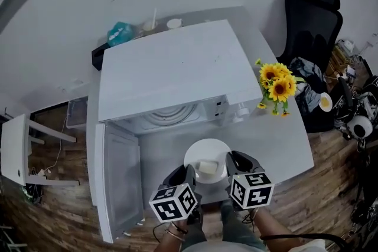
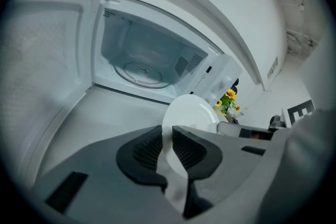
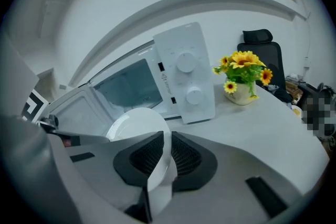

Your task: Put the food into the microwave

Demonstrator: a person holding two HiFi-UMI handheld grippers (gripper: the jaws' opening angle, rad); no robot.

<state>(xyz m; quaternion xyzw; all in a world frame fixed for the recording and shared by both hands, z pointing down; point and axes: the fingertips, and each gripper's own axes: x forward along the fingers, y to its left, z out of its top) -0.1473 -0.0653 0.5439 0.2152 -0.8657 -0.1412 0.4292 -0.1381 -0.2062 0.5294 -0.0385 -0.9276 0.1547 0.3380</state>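
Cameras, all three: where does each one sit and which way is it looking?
Head view: on the person's head, looking steeply down at the open microwave and plate; left claw, right claw and forearms show.
Left gripper view: on the left claw, looking along its jaws into the microwave; the jaws clamp the plate's rim.
Right gripper view: on the right claw, facing the microwave's knobs and sunflowers; jaws clamp the rim too.
Shared: both gripper views show plate and microwave.

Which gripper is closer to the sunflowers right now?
Right. The right gripper holds the plate on the side toward the sunflowers; the left gripper holds its opposite rim, beside the open microwave door.
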